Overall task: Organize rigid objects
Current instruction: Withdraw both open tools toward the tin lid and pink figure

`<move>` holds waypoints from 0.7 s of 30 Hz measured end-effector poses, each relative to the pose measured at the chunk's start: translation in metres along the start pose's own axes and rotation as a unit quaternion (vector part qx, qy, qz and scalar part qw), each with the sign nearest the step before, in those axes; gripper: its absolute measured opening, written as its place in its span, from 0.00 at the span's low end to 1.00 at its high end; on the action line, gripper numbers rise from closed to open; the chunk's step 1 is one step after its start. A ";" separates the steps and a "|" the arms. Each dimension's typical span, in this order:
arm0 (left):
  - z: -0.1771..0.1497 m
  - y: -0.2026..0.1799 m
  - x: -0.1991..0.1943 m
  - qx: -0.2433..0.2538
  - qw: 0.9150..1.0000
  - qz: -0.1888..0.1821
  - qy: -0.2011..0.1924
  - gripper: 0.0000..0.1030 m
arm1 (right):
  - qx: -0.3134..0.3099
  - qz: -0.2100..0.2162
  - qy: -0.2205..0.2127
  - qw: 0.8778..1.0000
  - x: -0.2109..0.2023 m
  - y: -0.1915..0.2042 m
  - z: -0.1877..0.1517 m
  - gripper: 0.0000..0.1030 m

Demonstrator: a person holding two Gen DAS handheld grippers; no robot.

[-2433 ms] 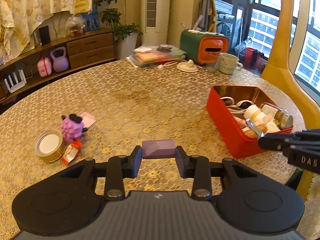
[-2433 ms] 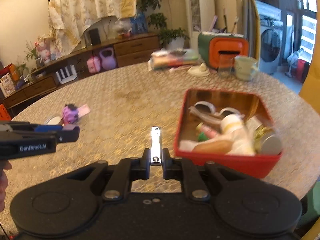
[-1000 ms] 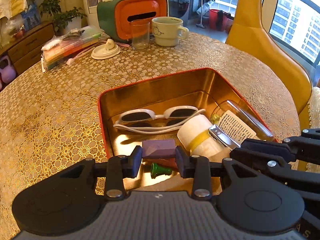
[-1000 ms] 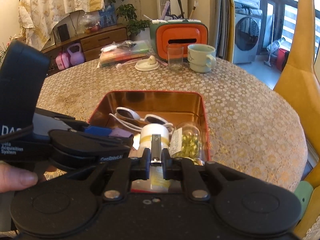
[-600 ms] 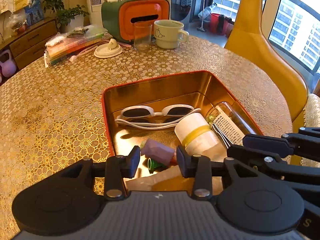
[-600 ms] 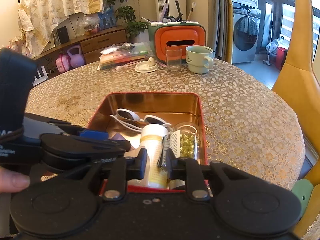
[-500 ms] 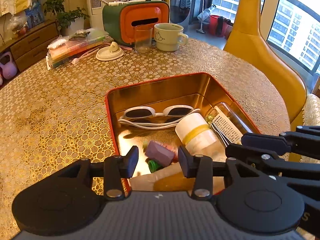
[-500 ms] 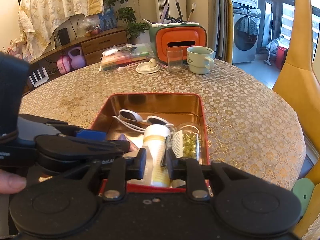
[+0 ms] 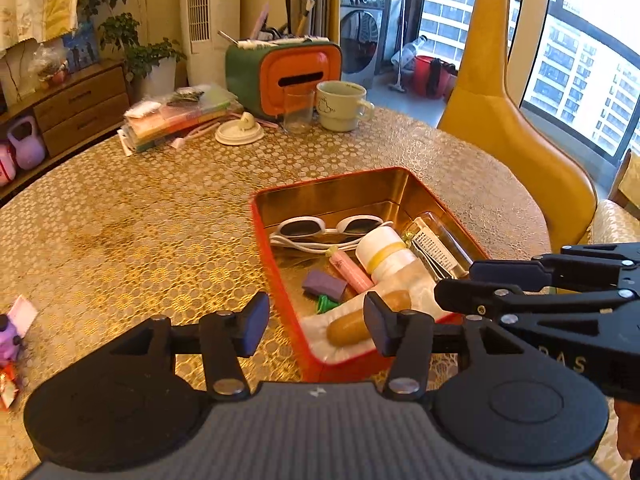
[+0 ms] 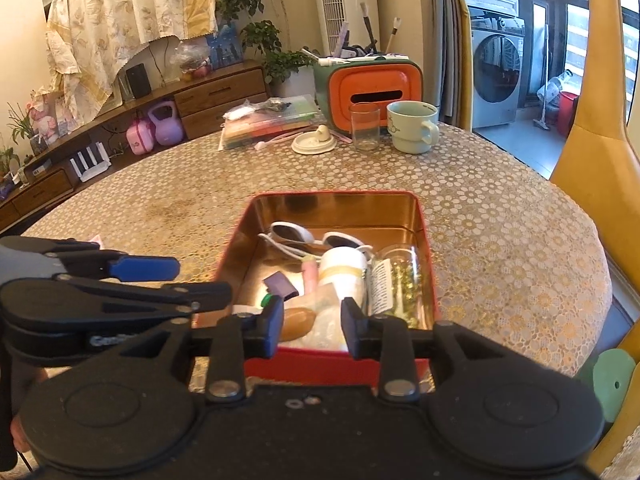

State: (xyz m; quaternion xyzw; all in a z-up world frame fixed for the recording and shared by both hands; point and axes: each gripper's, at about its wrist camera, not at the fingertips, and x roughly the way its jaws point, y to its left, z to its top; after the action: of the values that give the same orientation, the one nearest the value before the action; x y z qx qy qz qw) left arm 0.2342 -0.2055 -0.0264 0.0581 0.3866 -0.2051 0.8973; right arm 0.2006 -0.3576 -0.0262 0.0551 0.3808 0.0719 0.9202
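— Where did the purple block (image 9: 325, 285) end up?

— It's lying in the red tin (image 9: 372, 176), on the gold floor toward the near left, just beside a pink tube (image 9: 350, 270) and a small green piece (image 9: 326, 303). Nothing is touching it.

— So the left gripper (image 9: 316, 322) let go?

— Yes. Its jaws have just been opening and now stand apart with nothing between them, above the near edge of the tin.

— And the right gripper (image 10: 310, 322)?

— Same story. Its jaws have just been opening too, and they are empty, spread over the near rim of the tin. From the left wrist view it reaches in from the right side.

— Can you see the nail clipper?

— I cannot pick it out for certain. Something thin and metallic seems to lie beside the white bottle (image 10: 343, 268), but I cannot tell.

— What else is in the tin?

— White sunglasses (image 9: 332, 229) toward the far end, that white bottle with a yellow band in the middle, a clear jar (image 10: 394, 280) of yellow bits on the right, and a brown oval thing (image 9: 366, 318) on a white wrapper at the near end.

— And outside it?

— On the gold-patterned table (image 9: 160, 216), a purple toy (image 9: 8, 340) sits at the far left edge, well apart from the tin. At the far side stand a mug (image 10: 412, 126), a glass (image 10: 364, 125) and an orange-and-green box (image 10: 370, 90).
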 end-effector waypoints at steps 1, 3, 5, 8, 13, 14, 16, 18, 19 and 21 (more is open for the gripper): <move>-0.002 0.002 -0.005 -0.001 1.000 0.002 -0.001 0.50 | 0.000 0.004 -0.001 1.000 -0.002 0.003 0.000 0.34; -0.006 0.009 -0.014 -0.006 1.000 0.005 -0.004 0.50 | -0.003 0.010 -0.003 1.000 -0.006 0.009 -0.001 0.38; -0.011 0.018 -0.024 -0.016 1.000 0.008 -0.008 0.56 | -0.008 0.014 -0.004 1.000 -0.010 0.019 -0.003 0.43; -0.020 0.034 -0.040 -0.028 0.999 0.020 -0.018 0.61 | -0.019 0.024 -0.007 1.000 -0.013 0.034 -0.004 0.50; -0.034 0.062 -0.065 -0.042 0.998 0.040 -0.026 0.61 | -0.040 0.045 -0.013 0.998 -0.015 0.065 -0.004 0.66; -0.038 0.068 -0.070 -0.045 0.998 0.044 -0.028 0.64 | -0.043 0.051 -0.014 0.998 -0.015 0.071 -0.004 0.70; -0.045 0.081 -0.078 -0.052 0.997 0.054 -0.032 0.71 | -0.052 0.060 -0.018 0.997 -0.015 0.085 -0.004 0.80; -0.052 0.094 -0.087 -0.056 0.995 0.067 -0.041 0.73 | -0.061 0.069 -0.021 0.996 -0.015 0.098 -0.004 0.90; -0.056 0.100 -0.090 -0.059 0.995 0.074 -0.042 0.75 | -0.065 0.074 -0.022 0.995 -0.015 0.104 -0.003 0.92; -0.063 0.114 -0.096 -0.066 0.993 0.090 -0.044 0.78 | -0.073 0.082 -0.024 0.994 -0.012 0.117 -0.002 0.98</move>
State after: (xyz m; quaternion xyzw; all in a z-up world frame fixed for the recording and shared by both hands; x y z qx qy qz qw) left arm 0.1801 -0.0546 -0.0073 0.0241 0.3530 -0.1003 0.9299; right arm 0.1797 -0.2446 -0.0010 0.0205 0.3470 0.1735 0.9215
